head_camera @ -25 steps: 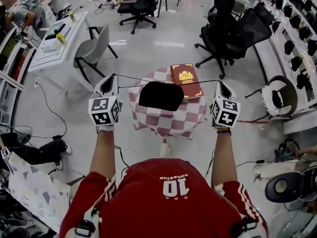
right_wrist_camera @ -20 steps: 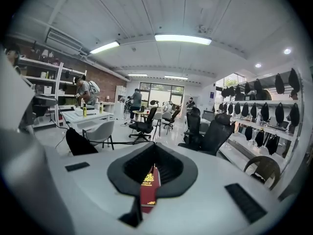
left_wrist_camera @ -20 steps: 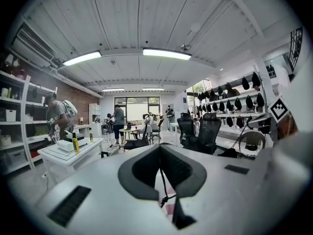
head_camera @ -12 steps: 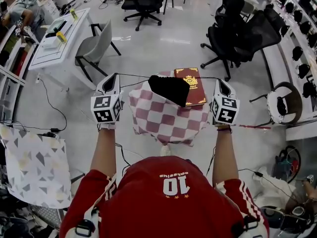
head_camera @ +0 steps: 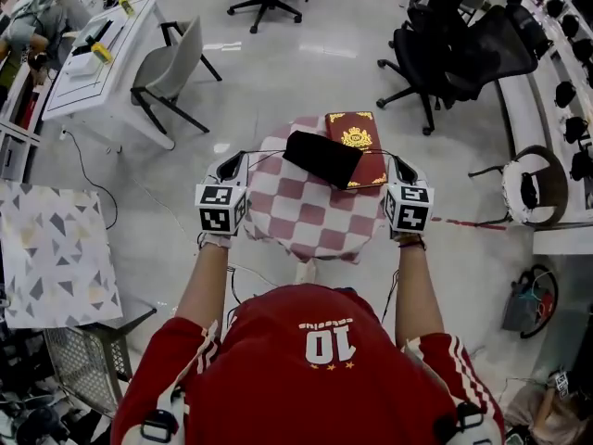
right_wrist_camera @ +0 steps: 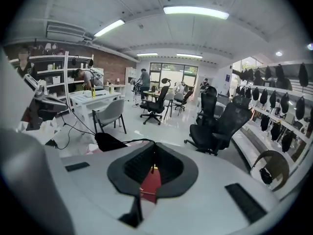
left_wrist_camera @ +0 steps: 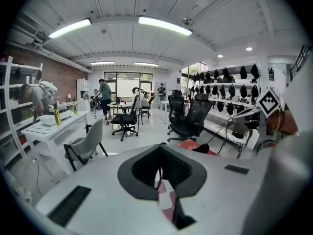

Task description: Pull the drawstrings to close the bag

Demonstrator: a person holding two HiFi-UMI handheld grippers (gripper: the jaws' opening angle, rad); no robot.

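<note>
The left gripper (head_camera: 233,162) had its jaws closed on the left drawstring (head_camera: 264,153), a thin dark cord pinched between them in the left gripper view (left_wrist_camera: 158,174). The right gripper (head_camera: 400,167) was likewise clamped on the right drawstring (head_camera: 378,154), which ran from its jaws to the black bag (right_wrist_camera: 109,142). The bag (head_camera: 321,158) sat between the two grippers over the checked table (head_camera: 306,219), covering the near corner of a red book (head_camera: 354,133), with both cords stretched out sideways.
</note>
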